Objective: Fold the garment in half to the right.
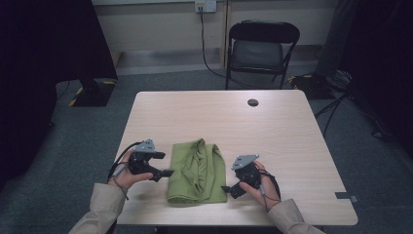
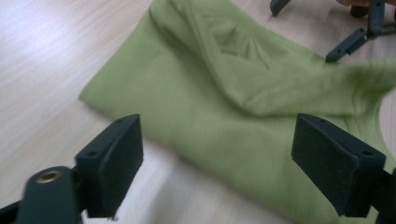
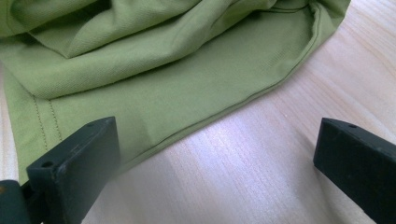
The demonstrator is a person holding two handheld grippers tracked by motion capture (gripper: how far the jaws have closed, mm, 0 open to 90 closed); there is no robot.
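bare table (image 1: 272,131) beyond, green cloth (image 1: 197,171) between hand-held grippers

I am holding my left gripper (image 1: 168,172) just off the left edge of the green cloth (image 1: 197,171), its fingers (image 2: 112,161) pointing level toward that cloth and standing wide apart with nothing pinched between them. My right gripper (image 1: 225,188) is sitting just off the cloth's right edge, angled in toward its near corner, fingers (image 3: 74,163) spread wide and gripping nothing. Both my forearms, in beige sleeves, are lying on either side of the cloth.
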